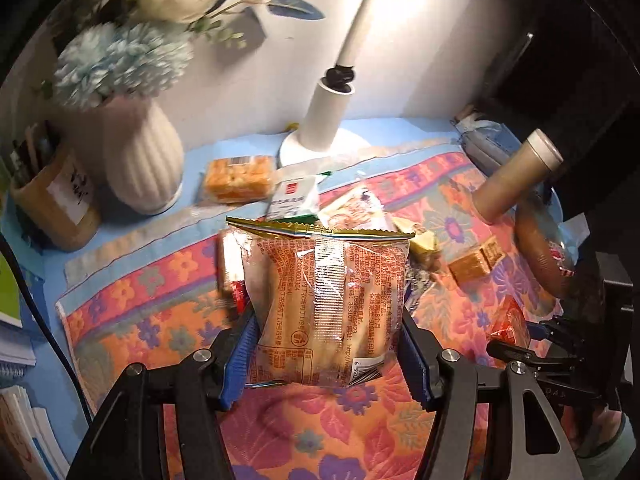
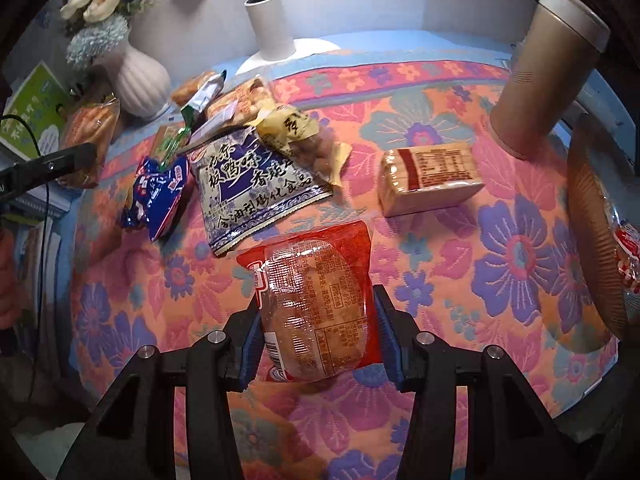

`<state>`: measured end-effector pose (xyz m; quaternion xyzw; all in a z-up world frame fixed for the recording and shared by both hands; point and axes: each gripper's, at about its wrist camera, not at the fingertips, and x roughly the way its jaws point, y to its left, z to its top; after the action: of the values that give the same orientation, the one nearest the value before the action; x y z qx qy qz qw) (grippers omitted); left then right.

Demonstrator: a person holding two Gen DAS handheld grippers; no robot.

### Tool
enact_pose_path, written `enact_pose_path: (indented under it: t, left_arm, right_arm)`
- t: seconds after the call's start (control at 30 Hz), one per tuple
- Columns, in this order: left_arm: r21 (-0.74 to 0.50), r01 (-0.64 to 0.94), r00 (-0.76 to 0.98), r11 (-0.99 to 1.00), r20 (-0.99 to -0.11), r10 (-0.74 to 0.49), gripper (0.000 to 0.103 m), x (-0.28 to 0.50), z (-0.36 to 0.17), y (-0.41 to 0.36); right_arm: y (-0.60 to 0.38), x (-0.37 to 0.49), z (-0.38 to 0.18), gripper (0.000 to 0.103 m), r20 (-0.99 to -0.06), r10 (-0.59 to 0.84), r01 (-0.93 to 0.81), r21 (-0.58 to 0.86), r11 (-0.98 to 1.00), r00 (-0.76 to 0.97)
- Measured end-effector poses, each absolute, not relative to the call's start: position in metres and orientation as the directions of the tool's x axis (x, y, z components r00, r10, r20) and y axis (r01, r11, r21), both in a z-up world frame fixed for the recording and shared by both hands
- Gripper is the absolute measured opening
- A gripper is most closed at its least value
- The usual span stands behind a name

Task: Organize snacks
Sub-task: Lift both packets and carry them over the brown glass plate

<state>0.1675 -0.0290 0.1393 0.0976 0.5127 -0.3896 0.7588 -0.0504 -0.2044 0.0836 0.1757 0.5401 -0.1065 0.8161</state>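
Observation:
My left gripper (image 1: pixel 326 340) is shut on a clear orange-printed bread packet (image 1: pixel 324 304) and holds it above the floral cloth (image 1: pixel 320 432). My right gripper (image 2: pixel 318 336) is shut on a red-edged bun packet (image 2: pixel 316 304) over the cloth (image 2: pixel 500 248). Loose snacks lie ahead in the right wrist view: a blue-and-white chip bag (image 2: pixel 256 184), a small blue packet (image 2: pixel 160 196), a yellow nut bag (image 2: pixel 304 136) and a tan wafer block (image 2: pixel 430 178). The left gripper with its packet shows at far left (image 2: pixel 92 136).
A white ribbed vase (image 1: pixel 140 160) with flowers, a lamp base (image 1: pixel 320 144) and an orange cracker pack (image 1: pixel 238 178) stand at the back. A tan cylinder (image 2: pixel 544 76) and a brown woven basket (image 2: pixel 596 232) are at the right. A pen holder (image 1: pixel 52 204) and books are at the left.

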Motion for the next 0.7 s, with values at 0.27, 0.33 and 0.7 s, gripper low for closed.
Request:
enact_pose_path:
  t: [0.27,0.33,0.7]
  left_arm:
    - [-0.252,0.823,0.090,0.509,-0.827,-0.555,0.062,0.129,0.167,-0.103]
    - [-0.255,0.855,0.057,0.451,-0.819,-0.571,0.062,0.117,0.174,-0.127]
    - [-0.236,0.963,-0.113,0.129,-0.789,-0.603,0.062,0.036,0.200,-0.258]
  right_arm:
    - [-0.262,-0.043,0.109,0.048,-0.889,-0.042,0.482,0.207,0.851,0.456]
    - [-0.276,-0.054,0.118,0.047,-0.883,-0.067,0.522,0.212,0.826,0.465]
    - [-0.377,-0.134,0.148,0.048,-0.879,-0.239,0.806,0.231,0.545,0.413]
